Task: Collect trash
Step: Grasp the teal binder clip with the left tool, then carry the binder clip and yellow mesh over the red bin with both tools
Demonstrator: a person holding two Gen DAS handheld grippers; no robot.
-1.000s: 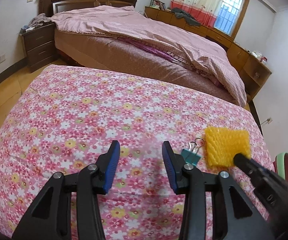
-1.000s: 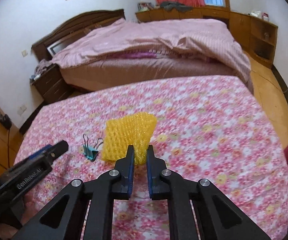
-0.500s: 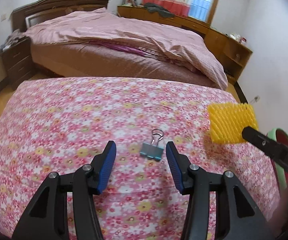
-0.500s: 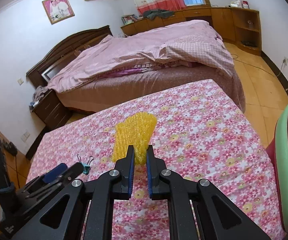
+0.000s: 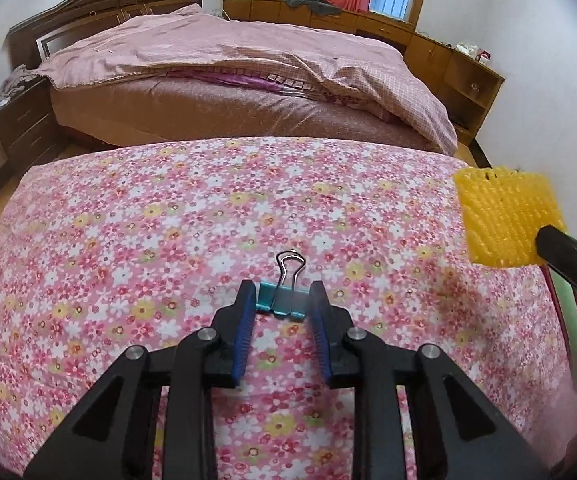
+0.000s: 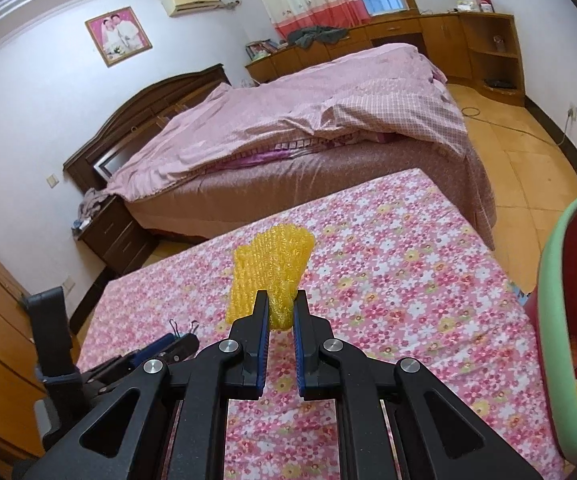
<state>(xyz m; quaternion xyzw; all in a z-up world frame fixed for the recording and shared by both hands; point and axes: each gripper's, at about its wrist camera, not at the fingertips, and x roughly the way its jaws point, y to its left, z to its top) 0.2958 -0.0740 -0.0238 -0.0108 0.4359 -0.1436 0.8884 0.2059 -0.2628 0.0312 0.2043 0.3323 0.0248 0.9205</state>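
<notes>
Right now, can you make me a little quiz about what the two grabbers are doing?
1. What colour is the foam net held by the right gripper?
2. True or false: the binder clip sits between the jaws of the left gripper.
3. Which lies to the right of the flowery cloth in the right wrist view: A) a bin with a green rim, B) a blue chair, C) a cat?

Key: 1. yellow; 2. true; 3. A
</notes>
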